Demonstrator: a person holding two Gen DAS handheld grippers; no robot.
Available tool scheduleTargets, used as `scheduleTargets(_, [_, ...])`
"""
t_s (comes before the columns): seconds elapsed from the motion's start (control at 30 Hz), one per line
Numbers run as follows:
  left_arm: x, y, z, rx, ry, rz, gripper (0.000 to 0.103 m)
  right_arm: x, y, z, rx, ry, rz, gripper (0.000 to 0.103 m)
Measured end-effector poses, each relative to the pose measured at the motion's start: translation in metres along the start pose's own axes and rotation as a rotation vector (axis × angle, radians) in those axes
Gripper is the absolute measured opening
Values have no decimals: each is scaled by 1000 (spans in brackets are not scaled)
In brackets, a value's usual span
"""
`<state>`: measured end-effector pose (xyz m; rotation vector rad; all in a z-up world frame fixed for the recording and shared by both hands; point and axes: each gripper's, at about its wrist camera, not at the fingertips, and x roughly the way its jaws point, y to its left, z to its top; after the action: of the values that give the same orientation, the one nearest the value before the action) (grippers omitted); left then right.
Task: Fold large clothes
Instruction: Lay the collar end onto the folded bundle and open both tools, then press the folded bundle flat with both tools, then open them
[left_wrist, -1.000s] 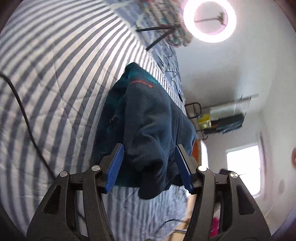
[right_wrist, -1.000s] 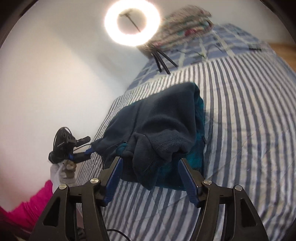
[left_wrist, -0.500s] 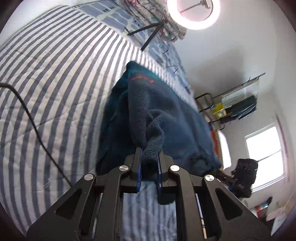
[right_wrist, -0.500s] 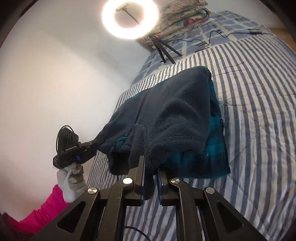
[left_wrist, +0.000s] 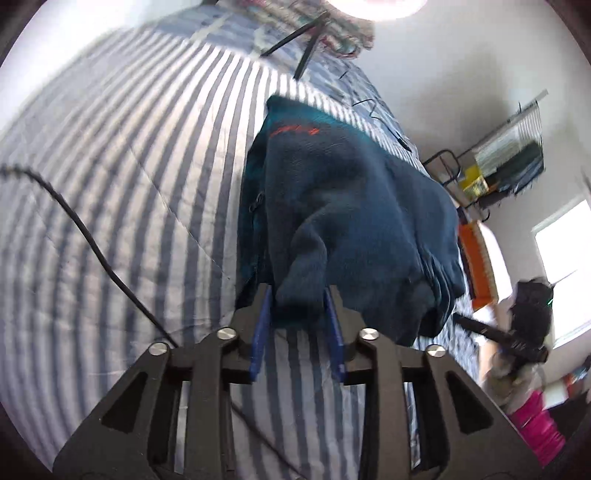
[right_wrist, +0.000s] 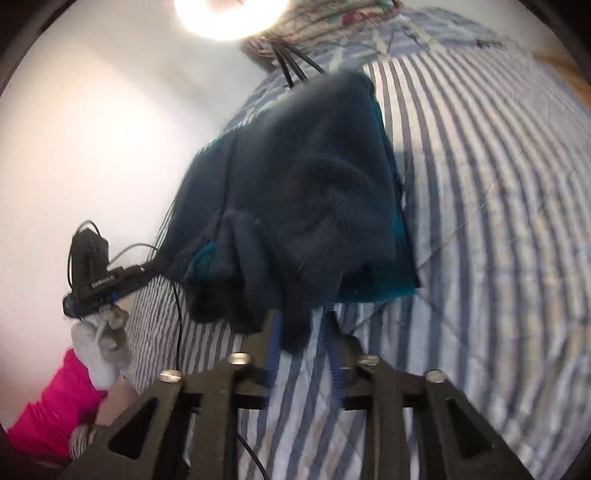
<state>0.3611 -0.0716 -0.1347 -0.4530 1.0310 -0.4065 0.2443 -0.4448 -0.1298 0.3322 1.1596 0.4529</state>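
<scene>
A dark blue fleece jacket (left_wrist: 343, 199) with red lettering and a teal lining lies partly folded on the striped bed; it also shows in the right wrist view (right_wrist: 303, 192). My left gripper (left_wrist: 298, 302) has its blue pads partly apart, with a bunched corner of the fleece between them. My right gripper (right_wrist: 301, 325) also stands partly open, and a hanging corner of the fleece sits between its pads. The left gripper and the gloved hand holding it show in the right wrist view (right_wrist: 96, 280).
The blue and white striped bedspread (left_wrist: 129, 155) covers the bed. A black cable (left_wrist: 92, 240) runs across it at the left. A ring light on a tripod (right_wrist: 229, 18) stands at the bed's far end. A shelf rack (left_wrist: 506, 162) stands by the wall.
Both grippers closed tight on the fleece corners half a second ago; now their jaws have parted again. The folded fleece has been drawn over and lies flatter.
</scene>
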Motion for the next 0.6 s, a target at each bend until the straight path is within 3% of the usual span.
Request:
scheduleTargets(0.17, [-42,-31,13,95,-105,34,30,-55,11,9,-96,-83,-42,31])
scheduleTargets(0.27, [-46,-60,34,152,-173,62,30,-64,27,37,-184,-165,-104,31])
scheduleTargets(0.37, [-35,-83,59,188,-234,78,30,-57,42,64,-227,-243,-113,31])
scheduleTargets(0.47, [-13,-100,83,202,-226,82,31,-36,60,100,-257,-292,-123,31])
scheduleTargets(0.6, [31,-109,111,172,-174,81,31,2,74,139,-305,-270,-165,24])
